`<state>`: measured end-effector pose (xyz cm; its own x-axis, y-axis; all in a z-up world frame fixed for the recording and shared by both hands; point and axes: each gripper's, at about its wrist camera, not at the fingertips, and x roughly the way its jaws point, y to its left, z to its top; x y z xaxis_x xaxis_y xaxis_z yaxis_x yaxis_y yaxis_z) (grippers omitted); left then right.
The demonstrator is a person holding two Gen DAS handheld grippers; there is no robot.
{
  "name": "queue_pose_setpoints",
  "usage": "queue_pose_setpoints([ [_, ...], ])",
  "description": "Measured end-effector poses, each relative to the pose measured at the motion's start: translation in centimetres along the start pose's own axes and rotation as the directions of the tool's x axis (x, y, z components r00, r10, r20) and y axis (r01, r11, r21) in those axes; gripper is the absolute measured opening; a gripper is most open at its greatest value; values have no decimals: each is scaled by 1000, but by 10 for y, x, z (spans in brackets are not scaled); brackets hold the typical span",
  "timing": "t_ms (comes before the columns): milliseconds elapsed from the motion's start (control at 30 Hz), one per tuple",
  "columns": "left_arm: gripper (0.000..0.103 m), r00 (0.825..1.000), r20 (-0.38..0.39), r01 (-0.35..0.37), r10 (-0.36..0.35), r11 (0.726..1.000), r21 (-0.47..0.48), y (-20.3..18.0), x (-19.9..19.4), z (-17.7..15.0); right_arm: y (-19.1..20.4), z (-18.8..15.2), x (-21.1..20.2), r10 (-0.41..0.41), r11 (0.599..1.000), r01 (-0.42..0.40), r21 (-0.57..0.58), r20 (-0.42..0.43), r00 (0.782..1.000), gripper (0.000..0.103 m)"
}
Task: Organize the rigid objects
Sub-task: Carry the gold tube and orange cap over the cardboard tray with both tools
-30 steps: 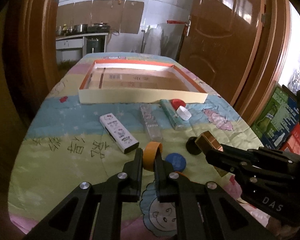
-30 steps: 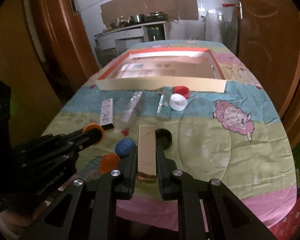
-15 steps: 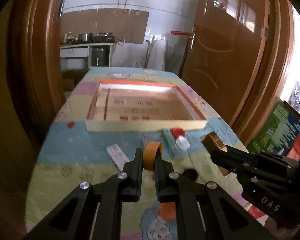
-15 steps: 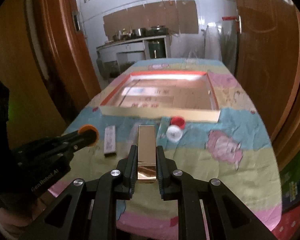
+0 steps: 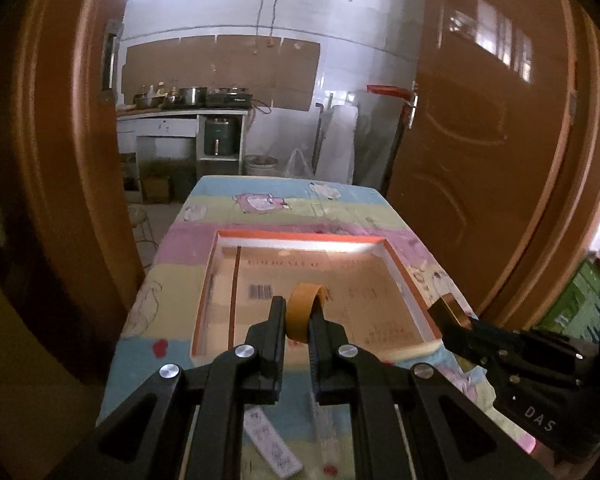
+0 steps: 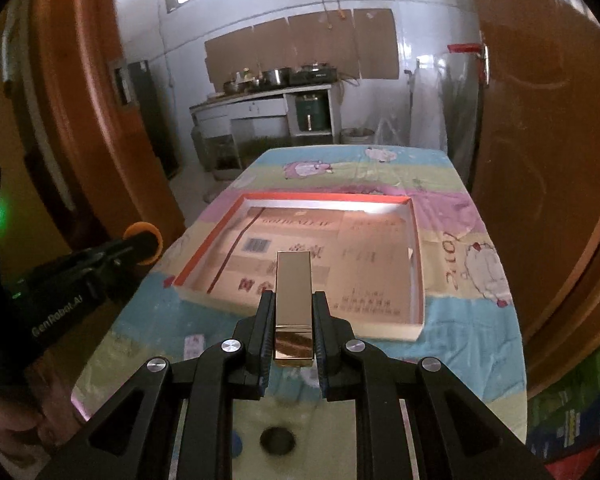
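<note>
Both hand-held grippers tilted down | left (image 5: 298, 320) clamps tape roll (image 5: 302, 312) | right (image 6: 294, 320) clamps gold bar (image 6: 294, 292) (over tray (image 6: 418, 280))

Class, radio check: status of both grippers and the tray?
Left gripper shut on orange tape ring. Right gripper shut on gold rectangular bar. Shallow orange-rimmed cardboard tray ahead, unobstructed.

We count one orange tape roll (image 5: 301, 309), one gold bar-shaped box (image 6: 294, 294), one shallow tray (image 5: 400, 280), two tongs.

Black tool (image 5: 297, 322), silver screws, white lettering
</note>
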<state>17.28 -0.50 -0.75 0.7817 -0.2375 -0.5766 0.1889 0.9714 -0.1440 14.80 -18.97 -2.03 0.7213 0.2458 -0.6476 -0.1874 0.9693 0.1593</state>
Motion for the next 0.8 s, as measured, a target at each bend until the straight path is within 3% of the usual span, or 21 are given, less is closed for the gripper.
queue_pose_setpoints([
  [333,10,996,-77,-45,46,999,9,4,68,40,-25,53,58,8,1000,-8,-1,-54,999,18],
  [800,10,985,-149,-76,84,995,63,6,156,54,-51,94,161,-33,999,33,-2,-167,985,18],
])
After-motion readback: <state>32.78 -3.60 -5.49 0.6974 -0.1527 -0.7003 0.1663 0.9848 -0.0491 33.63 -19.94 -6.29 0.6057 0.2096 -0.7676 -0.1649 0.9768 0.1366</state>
